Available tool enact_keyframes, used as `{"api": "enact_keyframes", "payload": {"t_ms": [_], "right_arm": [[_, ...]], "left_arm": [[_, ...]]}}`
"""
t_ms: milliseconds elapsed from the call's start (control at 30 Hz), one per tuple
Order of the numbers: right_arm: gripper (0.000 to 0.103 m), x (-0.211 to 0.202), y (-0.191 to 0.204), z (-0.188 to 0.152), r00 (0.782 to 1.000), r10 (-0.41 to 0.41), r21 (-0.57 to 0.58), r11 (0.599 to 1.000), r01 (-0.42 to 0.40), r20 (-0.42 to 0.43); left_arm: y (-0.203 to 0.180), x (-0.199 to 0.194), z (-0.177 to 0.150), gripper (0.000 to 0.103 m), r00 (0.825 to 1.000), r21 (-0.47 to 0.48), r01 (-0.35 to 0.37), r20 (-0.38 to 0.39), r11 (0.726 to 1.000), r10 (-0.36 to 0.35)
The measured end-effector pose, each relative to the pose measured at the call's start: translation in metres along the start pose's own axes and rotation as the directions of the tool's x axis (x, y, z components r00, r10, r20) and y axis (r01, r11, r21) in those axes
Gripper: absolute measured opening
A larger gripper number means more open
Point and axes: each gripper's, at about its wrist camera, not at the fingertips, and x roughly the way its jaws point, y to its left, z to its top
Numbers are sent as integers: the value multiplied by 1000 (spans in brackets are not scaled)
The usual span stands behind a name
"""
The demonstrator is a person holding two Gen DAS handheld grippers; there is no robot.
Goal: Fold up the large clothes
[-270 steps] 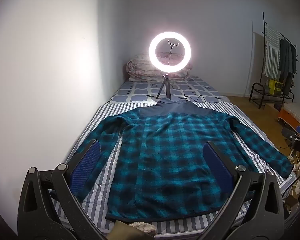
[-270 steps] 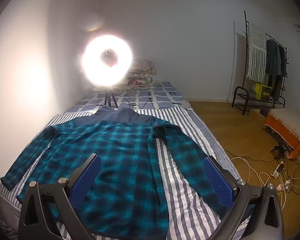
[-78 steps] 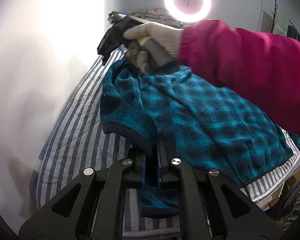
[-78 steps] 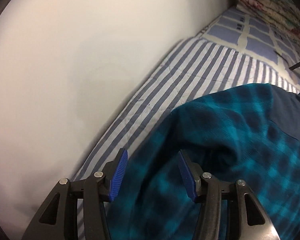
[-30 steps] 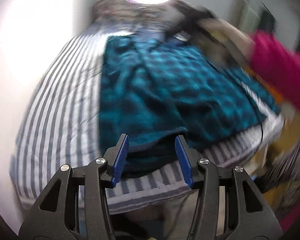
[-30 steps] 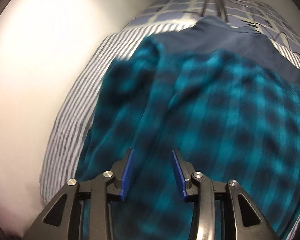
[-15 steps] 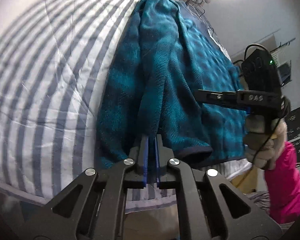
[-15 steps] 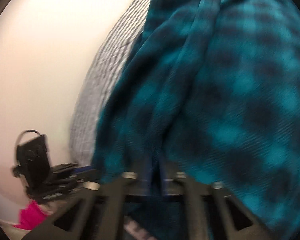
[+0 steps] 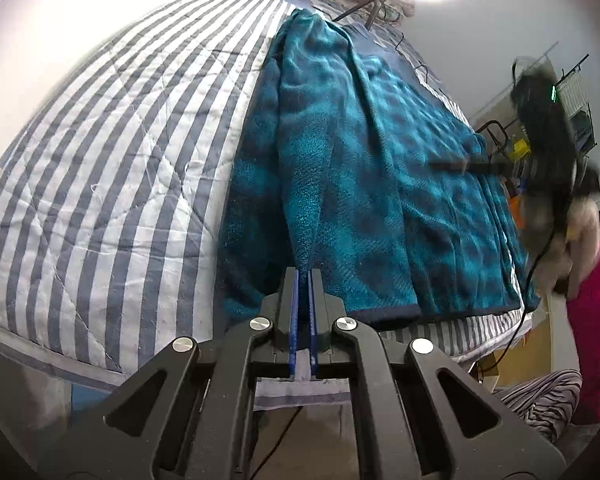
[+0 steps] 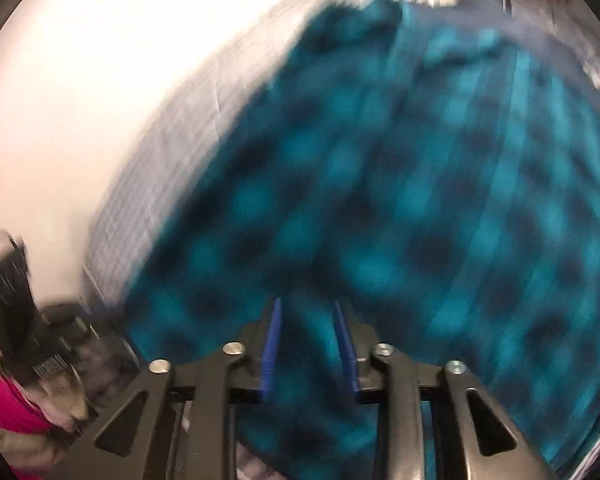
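On the striped quilted bed [image 9: 112, 168], the teal plaid fleece jacket [image 9: 364, 184] lay with one side folded inward, soft pile rumpled along the crease. My left gripper [image 9: 302, 280] pinched a ridge of it near the hem; my right gripper [image 10: 309, 320], blurred, stood partly spread over the cloth. Judging by this, the side fold was underway; next, the pinched ridge needed drawing across flat.

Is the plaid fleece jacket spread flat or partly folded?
Partly folded: the plaid fleece jacket has its left side doubled over the body, edge pinched by the left hand-held gripper.
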Motion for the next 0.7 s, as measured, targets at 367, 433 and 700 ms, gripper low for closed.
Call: {"api": "enact_keyframes", "payload": {"t_ms": [367, 433, 700], "right_arm": [[47, 8, 33, 160, 983, -80, 7, 997, 80, 168], [47, 21, 34, 174, 983, -92, 5, 996, 92, 156], [43, 98, 45, 201, 964, -258, -15, 966, 260, 63]], "left_arm": [[4, 11, 4, 24, 999, -8, 27, -43, 1000, -27], [3, 16, 5, 14, 999, 5, 4, -54, 1000, -3], [5, 12, 5, 4, 999, 14, 7, -36, 1000, -6]]}}
